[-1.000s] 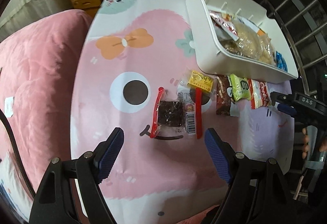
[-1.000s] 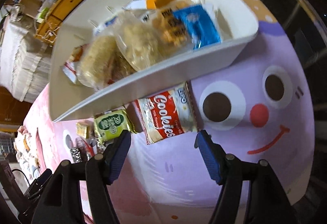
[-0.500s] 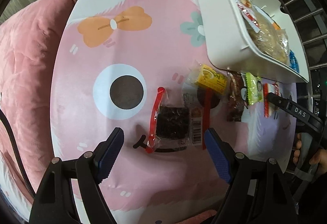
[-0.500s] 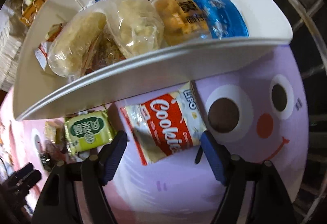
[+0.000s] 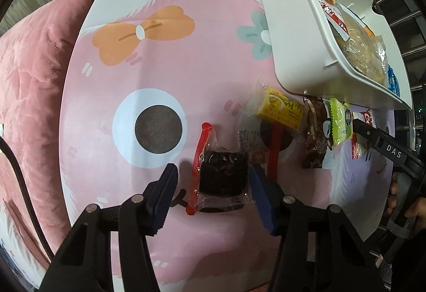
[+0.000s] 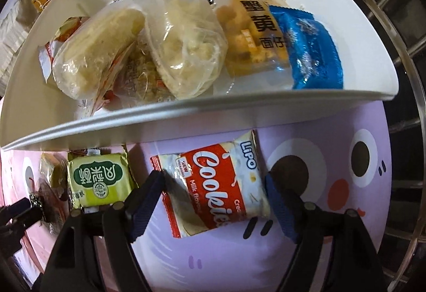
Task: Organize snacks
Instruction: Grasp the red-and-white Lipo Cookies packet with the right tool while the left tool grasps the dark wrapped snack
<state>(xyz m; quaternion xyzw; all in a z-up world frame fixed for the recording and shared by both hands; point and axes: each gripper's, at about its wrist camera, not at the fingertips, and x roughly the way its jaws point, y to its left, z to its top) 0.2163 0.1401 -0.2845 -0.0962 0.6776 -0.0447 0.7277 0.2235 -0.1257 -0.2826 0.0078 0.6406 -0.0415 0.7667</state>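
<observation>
Red-edged brownie packet point(image 5: 223, 177) between spread left tongs point(image 5: 213, 180).

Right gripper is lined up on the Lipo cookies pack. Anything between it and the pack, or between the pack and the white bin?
Nothing visible blocks the right gripper: it is open, straddling the cookies pack. The white bin sits just behind the pack; its near wall must be cleared, and snacks already crowd the bin.

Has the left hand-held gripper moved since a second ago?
Yes. The left hand-held gripper has advanced toward the dark brownie packet, which lies unmoved on the printed table mat; its open fingers now flank the packet.
</observation>
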